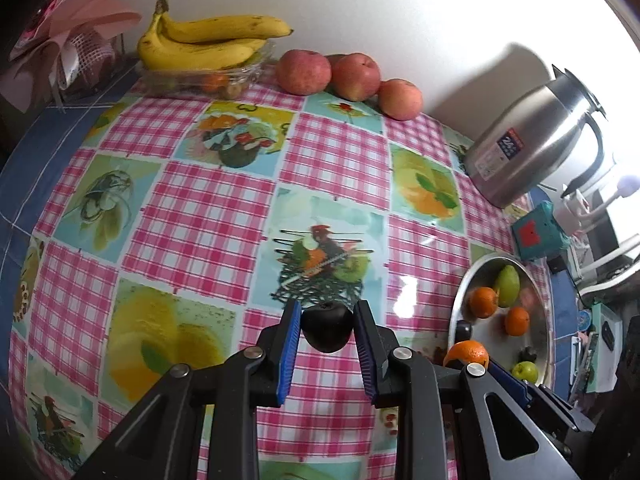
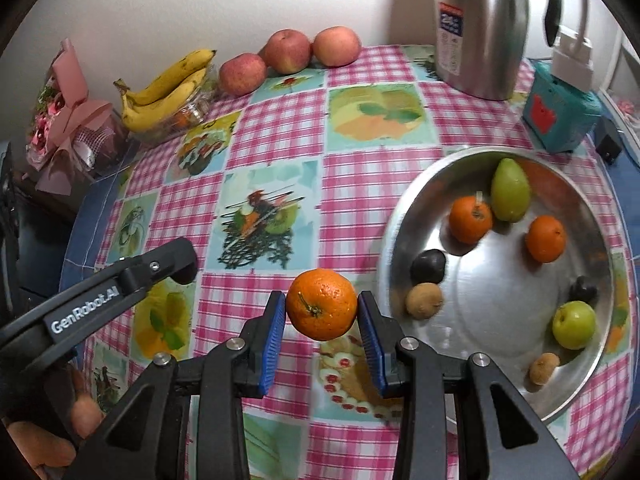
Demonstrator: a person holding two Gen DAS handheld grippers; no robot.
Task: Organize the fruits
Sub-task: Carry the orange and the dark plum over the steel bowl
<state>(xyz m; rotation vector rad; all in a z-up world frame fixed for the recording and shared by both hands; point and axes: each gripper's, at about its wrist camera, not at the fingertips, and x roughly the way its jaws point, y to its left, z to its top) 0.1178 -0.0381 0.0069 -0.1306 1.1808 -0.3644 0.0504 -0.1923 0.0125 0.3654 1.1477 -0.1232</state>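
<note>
The left gripper [image 1: 327,330] is clenched on a small dark fruit [image 1: 327,329], too dark to identify, held above the checked tablecloth [image 1: 192,220]. The right gripper [image 2: 322,312] grasps an orange [image 2: 321,305] just beside the metal tray [image 2: 400,216]. From the left wrist, the tray's near side is hidden behind the gripper's arms; 1 small dark fruit [image 2: 583,289] at the tray's far rim is blurred.
</note>
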